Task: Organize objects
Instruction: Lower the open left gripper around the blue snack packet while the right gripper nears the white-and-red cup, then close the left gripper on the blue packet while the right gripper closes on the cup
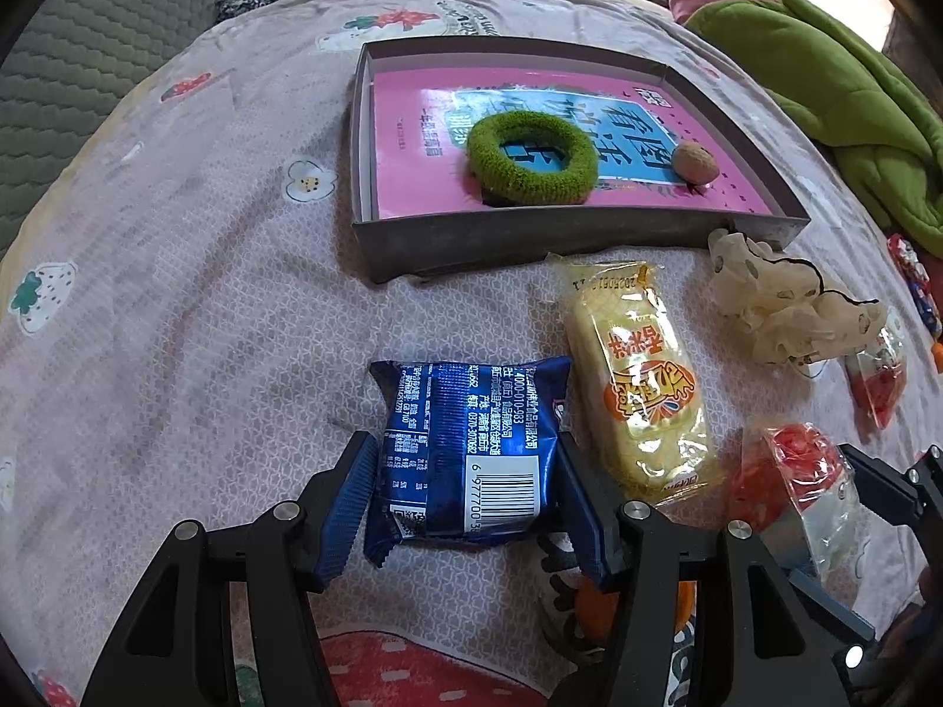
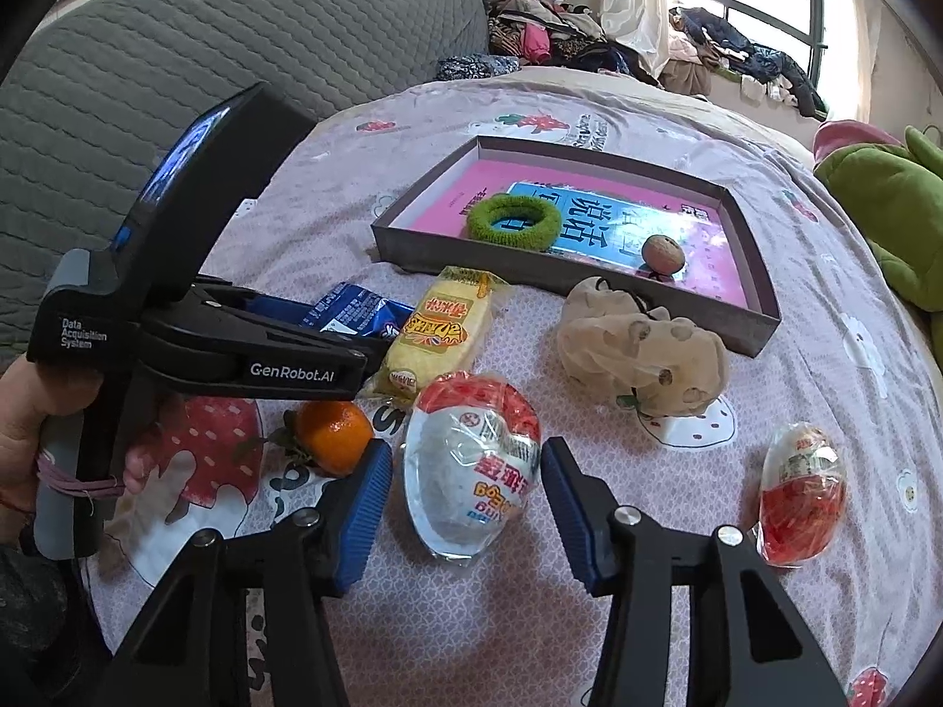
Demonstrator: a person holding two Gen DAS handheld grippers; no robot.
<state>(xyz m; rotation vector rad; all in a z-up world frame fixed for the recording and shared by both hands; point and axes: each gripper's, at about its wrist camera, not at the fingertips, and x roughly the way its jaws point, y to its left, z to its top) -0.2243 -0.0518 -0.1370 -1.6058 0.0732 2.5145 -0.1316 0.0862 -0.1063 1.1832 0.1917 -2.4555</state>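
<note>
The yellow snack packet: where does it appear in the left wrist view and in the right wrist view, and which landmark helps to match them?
Left wrist view: the yellow snack packet lies right of centre, beside the blue packet, below the box.
Right wrist view: it lies left of centre, above the wrapped egg.
Shared landmark: the grey box holding the green ring.
</note>
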